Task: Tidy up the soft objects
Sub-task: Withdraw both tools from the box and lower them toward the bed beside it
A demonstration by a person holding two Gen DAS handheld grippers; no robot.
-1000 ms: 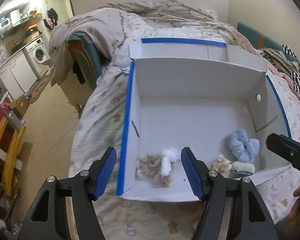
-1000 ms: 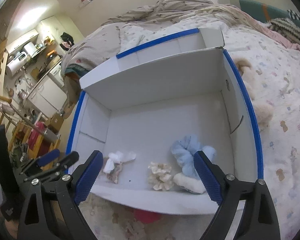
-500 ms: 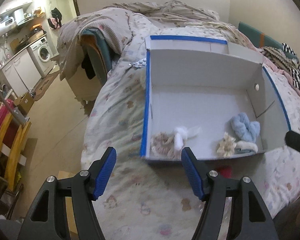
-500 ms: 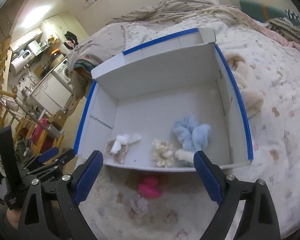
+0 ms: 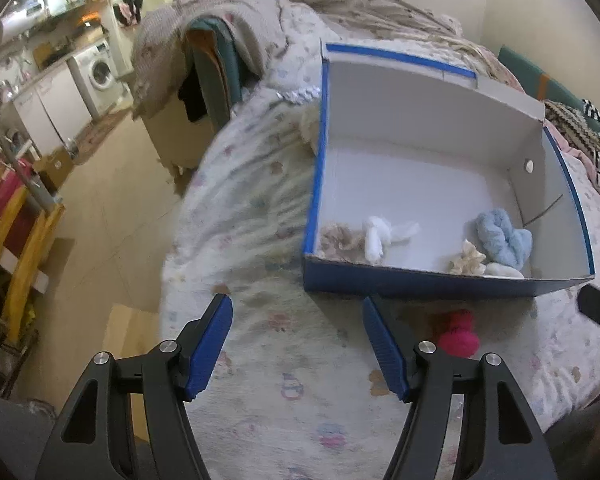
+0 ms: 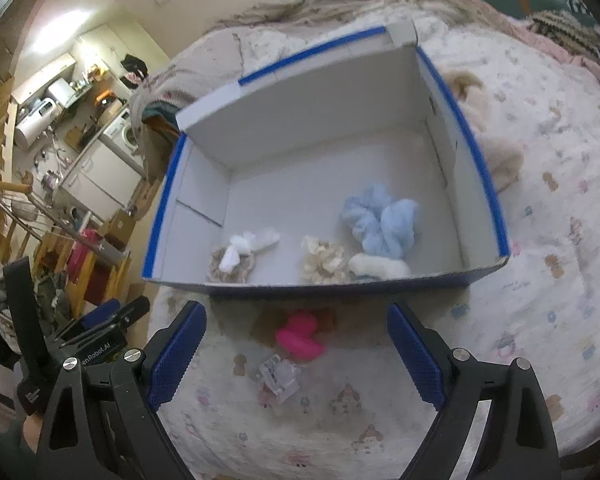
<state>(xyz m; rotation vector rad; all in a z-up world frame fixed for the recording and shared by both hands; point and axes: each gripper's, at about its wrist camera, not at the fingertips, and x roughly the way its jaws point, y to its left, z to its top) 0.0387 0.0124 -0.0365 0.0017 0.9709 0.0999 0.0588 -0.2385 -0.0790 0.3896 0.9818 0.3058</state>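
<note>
Blue-padded left claw (image 5: 296, 340): spread wide, holding nothing, hovering over the pale cartoon-print bedspread (image 5: 284, 384) short of the box's near left corner. Seen from the right wrist view it sits at the far left (image 6: 108, 316), pads only partly visible.

White cardboard box with blue outer walls and blue tape on the rims (image 6: 380, 286): open-topped, resting on the bed, near wall low.

Contents, all along the near wall, left to right:
- beige ruffled fabric scrunchie (image 6: 224, 268), near left corner, with a white fluffy scrunchie (image 6: 244, 246) lying partly on it;
- cream ruffled scrunchie (image 6: 324, 260), about the middle;
- cream-white plush roll (image 6: 380, 268), touching the near wall, just beside the cream ruffle;
- light blue fluffy scrunchie (image 6: 380, 220), behind the plush roll, toward the right wall.

Outside the box, on the bedspread just before the near wall:
- bright pink soft scrunchie (image 6: 300, 334), between the right claw's pads in that view;
- small clear plastic-wrapped item (image 6: 278, 376), near the pink piece, contents unclear.

Blue-padded right claw (image 6: 296, 356): spread wide, holding nothing, above the bedspread.

Tan plush toy (image 6: 496, 148): on the bed against the box's right outer wall.
</note>
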